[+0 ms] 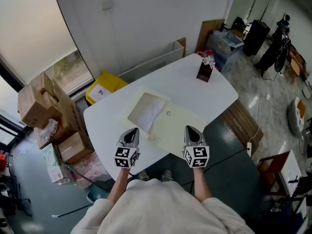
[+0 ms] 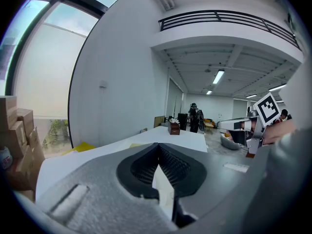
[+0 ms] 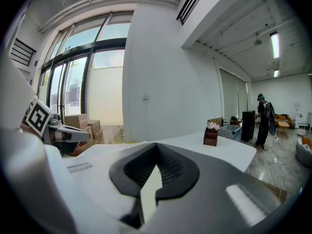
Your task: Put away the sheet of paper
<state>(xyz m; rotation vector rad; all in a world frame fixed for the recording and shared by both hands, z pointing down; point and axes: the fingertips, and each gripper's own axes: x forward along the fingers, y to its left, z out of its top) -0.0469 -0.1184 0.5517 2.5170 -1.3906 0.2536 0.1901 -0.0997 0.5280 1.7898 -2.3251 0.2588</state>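
We hold the left hand-held gripper (image 1: 130,131) and right hand-held gripper (image 1: 192,129) closed, empty, at the desk's (image 1: 195,82) near edge; the paper (image 1: 146,112) lies out on a cream folder (image 1: 187,123).

The left tongs (image 1: 130,132) and right tongs (image 1: 192,129) sit side by side over the desk's (image 1: 195,89) near edge. A flat folder (image 1: 178,128) lies on the desk between and ahead of them. The sheet of paper (image 1: 146,112) lies ahead of the left tongs, on the folder's left part. A small box (image 1: 205,69) stands at the far corner, well ahead of the right tongs. Cardboard boxes (image 1: 46,106) sit on the floor, left of the left tongs. A bench (image 1: 241,126) is right of the right tongs.
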